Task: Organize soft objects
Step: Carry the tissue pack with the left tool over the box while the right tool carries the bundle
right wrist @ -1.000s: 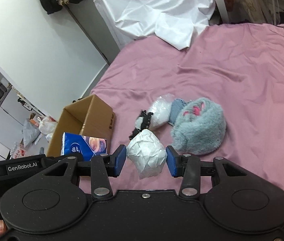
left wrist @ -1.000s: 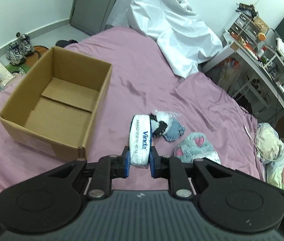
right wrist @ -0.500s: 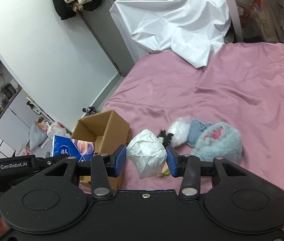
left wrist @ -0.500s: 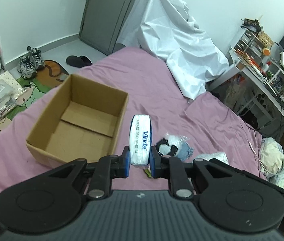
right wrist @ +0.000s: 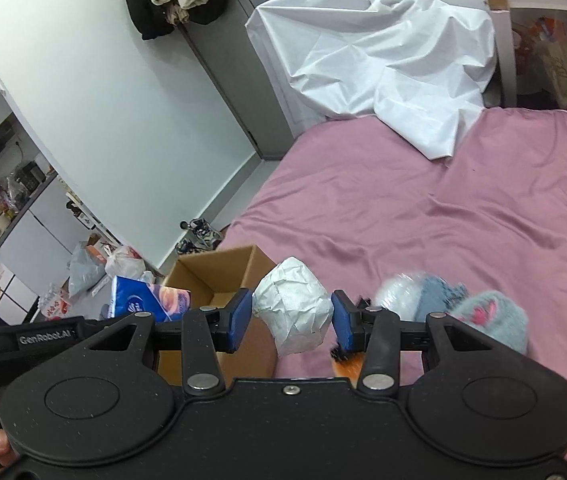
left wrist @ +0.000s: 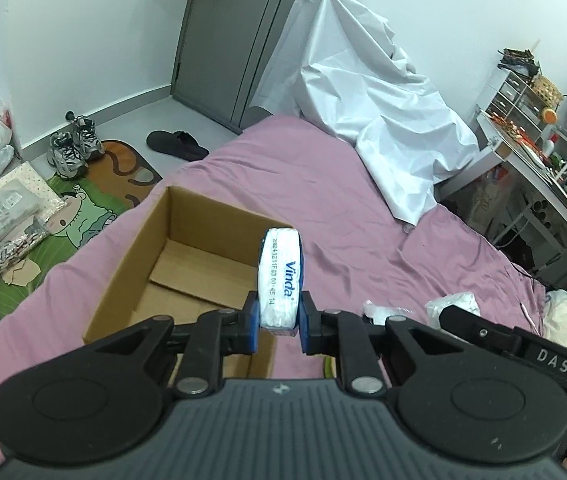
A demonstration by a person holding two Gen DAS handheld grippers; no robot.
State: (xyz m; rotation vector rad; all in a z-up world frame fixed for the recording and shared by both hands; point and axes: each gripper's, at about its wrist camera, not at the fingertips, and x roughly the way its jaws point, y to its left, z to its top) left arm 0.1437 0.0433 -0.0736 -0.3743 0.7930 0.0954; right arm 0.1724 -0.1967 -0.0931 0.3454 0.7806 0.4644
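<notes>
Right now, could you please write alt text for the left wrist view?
The left gripper grips a Vinda tissue pack above an open, empty cardboard box on a pink bed. A white sheet lies behind.

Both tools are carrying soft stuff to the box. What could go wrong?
1. The right tool pinches the paper ball only at its sides; it might squash and slip out.
2. The left tool grips the tissue pack by its bottom end, so the pack could tip.
3. Both tools head for one small box; they might bump each other there.
</notes>
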